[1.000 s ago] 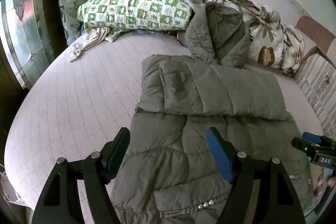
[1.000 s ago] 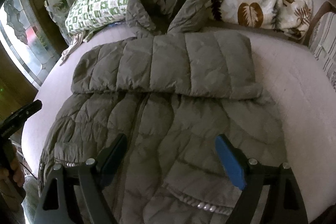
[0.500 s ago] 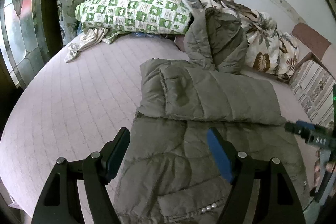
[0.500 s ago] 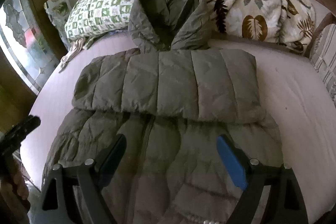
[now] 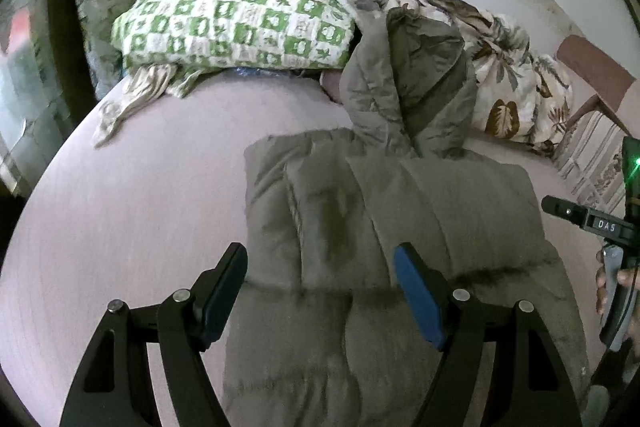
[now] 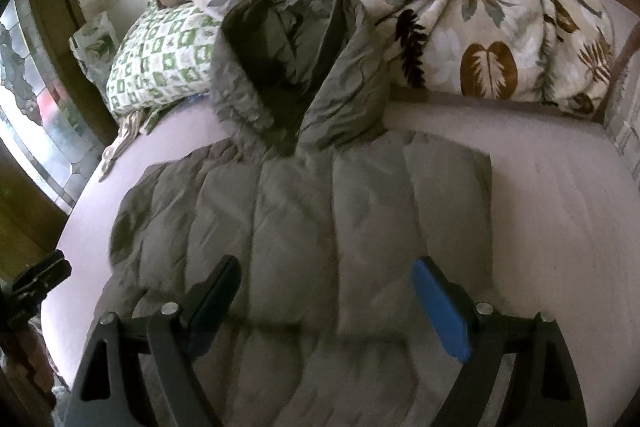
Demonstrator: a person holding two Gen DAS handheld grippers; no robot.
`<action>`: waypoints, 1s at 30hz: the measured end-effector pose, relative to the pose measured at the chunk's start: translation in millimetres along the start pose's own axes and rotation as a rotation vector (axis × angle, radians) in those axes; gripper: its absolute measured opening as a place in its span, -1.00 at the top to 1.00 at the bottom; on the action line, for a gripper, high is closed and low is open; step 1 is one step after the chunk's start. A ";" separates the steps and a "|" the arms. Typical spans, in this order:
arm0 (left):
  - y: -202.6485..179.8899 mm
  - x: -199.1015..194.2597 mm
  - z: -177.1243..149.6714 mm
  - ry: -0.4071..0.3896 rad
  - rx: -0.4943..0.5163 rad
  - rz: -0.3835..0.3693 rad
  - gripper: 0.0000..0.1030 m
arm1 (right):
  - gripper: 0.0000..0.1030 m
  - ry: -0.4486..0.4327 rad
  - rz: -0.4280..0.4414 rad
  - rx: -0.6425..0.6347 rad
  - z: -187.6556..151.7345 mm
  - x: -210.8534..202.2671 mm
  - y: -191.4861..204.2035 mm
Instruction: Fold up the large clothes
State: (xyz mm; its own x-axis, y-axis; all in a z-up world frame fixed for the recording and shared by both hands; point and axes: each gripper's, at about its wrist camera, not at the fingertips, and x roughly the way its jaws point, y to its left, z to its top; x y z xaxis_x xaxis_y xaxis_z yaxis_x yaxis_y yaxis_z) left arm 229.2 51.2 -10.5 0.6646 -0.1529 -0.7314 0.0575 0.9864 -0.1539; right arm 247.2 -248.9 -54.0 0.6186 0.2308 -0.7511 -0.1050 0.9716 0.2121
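text: "DAS" | on: right gripper (image 5: 608, 227) body, white letters on black | other text: none legible

left hand-held gripper (image 5: 320, 293): now farther forward over the puffer jacket (image 5: 400, 227), above its folded sleeve band instead of the hem; snaps gone from view.
right hand-held gripper (image 6: 326, 301): likewise advanced toward the hood (image 6: 296, 75).

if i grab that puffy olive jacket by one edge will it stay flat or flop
Probably flop: the quilted olive jacket already drapes in soft folds, its hood slumped against the leaf-print blanket. Its puffy panels suggest it is light for its bulk.
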 end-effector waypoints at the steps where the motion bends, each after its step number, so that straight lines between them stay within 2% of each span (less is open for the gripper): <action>1: -0.9 8.5 12.2 0.009 0.001 0.002 -0.49 | -0.74 -0.003 0.002 -0.002 8.8 6.0 -3.9; 7: -14.3 54.7 74.4 0.017 0.049 0.004 -0.49 | -0.74 -0.003 0.027 0.000 63.6 43.0 -21.9; 12: -29.2 104.9 116.3 0.024 0.048 0.000 -0.49 | -0.74 0.005 0.046 0.014 106.8 72.4 -33.5; 16: -41.7 138.9 147.5 0.010 0.054 0.012 -0.49 | -0.74 0.012 0.028 -0.001 136.9 93.3 -37.4; 20: -55.1 164.8 174.5 0.005 0.086 0.033 -0.49 | -0.74 0.005 0.043 -0.005 168.3 111.0 -41.0; 24: -66.0 191.0 198.1 0.003 0.128 0.078 -0.49 | -0.74 -0.004 0.016 -0.004 197.2 130.7 -45.4; 30: -76.2 223.7 223.1 0.002 0.158 0.126 -0.49 | -0.74 -0.018 0.021 0.005 238.6 159.7 -47.3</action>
State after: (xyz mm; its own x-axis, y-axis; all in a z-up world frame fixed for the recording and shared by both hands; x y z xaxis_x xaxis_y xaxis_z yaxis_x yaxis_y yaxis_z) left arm 539.7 -44.8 -14.1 0.6724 -0.0281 -0.7396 0.0903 0.9949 0.0443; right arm 536.7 -270.5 -34.7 0.6303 0.2501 -0.7350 -0.1145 0.9663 0.2306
